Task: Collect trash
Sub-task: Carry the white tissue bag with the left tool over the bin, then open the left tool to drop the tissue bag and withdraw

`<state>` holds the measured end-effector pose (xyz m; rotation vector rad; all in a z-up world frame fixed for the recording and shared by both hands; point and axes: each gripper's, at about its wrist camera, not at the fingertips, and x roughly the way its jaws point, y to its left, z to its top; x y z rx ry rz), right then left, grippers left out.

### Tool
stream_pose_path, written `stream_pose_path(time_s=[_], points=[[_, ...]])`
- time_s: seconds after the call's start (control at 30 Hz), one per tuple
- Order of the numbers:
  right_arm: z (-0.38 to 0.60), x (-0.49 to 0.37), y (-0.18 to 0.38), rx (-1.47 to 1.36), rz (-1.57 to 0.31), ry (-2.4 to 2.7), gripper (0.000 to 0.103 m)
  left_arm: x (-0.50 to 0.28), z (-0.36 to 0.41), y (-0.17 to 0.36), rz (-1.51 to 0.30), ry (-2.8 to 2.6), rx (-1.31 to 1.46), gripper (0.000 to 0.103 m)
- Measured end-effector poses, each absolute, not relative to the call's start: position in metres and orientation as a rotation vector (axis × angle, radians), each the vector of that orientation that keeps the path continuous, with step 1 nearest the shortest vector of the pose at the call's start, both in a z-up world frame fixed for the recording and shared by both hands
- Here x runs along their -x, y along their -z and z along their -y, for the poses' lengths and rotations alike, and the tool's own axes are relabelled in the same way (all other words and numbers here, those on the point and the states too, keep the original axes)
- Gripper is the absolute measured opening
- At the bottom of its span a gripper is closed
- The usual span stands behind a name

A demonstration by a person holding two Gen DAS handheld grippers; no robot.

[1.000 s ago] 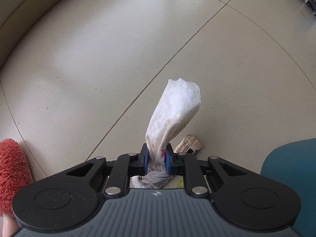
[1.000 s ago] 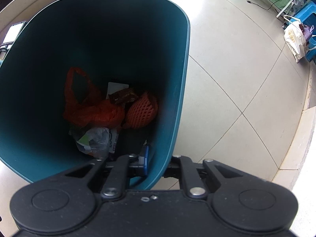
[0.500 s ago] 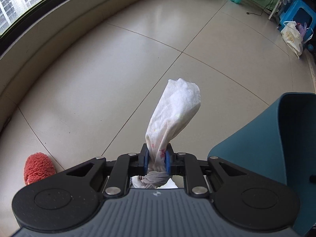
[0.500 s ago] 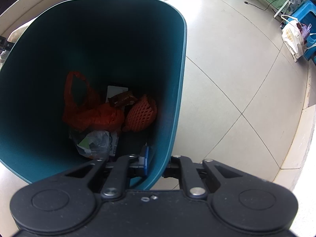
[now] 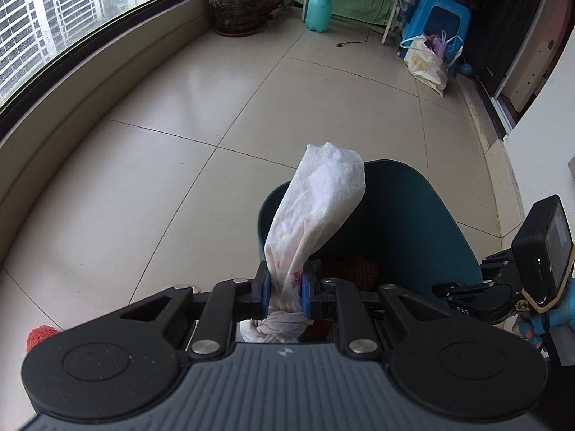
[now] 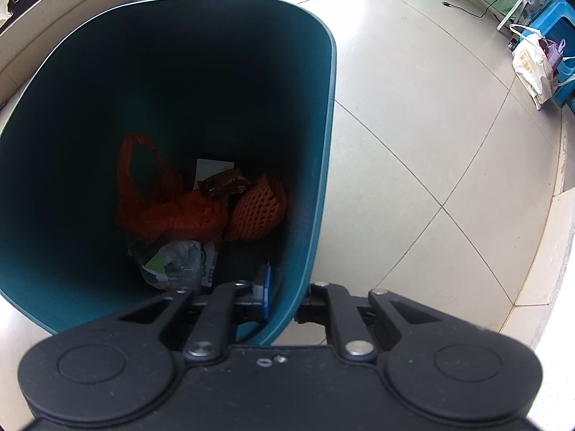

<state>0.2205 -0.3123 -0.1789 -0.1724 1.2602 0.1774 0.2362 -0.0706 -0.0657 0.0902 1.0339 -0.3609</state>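
My left gripper (image 5: 284, 292) is shut on a crumpled white tissue (image 5: 316, 201) with red stains that sticks up past the fingers. It hangs just in front of the open teal trash bin (image 5: 413, 212). My right gripper (image 6: 285, 300) is shut on the bin's near rim (image 6: 305, 280), one finger inside and one outside. Inside the bin (image 6: 72, 143) lie an orange plastic bag (image 6: 169, 212), an orange foam fruit net (image 6: 258, 208), a brown wrapper (image 6: 222, 181) and a clear plastic wrapper (image 6: 176, 260). The right gripper's body and camera show at the right of the left wrist view (image 5: 510, 283).
Beige tiled floor all around. A low window ledge (image 5: 72, 82) runs along the left. A plant pot (image 5: 239, 7), a green spray bottle (image 5: 318, 9), a blue stool (image 5: 436, 21) and a cream shopping bag (image 5: 426, 63) stand at the far end. A red fluffy thing (image 5: 39, 336) lies at lower left.
My left gripper has lifted and swung right with the tissue, from over the bare floor to in front of the bin's mouth. My right gripper has kept its grip on the rim.
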Motion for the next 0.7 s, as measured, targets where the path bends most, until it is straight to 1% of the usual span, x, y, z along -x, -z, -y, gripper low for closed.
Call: stream_pose_path(time_s=[0.33, 0.7], points=[[0.312, -0.218, 0.175, 0.17, -1.256, -0.183, 0.01, -0.243, 0.146, 0.116, -1.149, 0.406, -0.164, 0.016], [0.315, -0.218, 0.174, 0.164, -1.256, -0.189, 0.01, -0.265, 0.184, 0.188, -1.308, 0.346, -0.26, 0.016]])
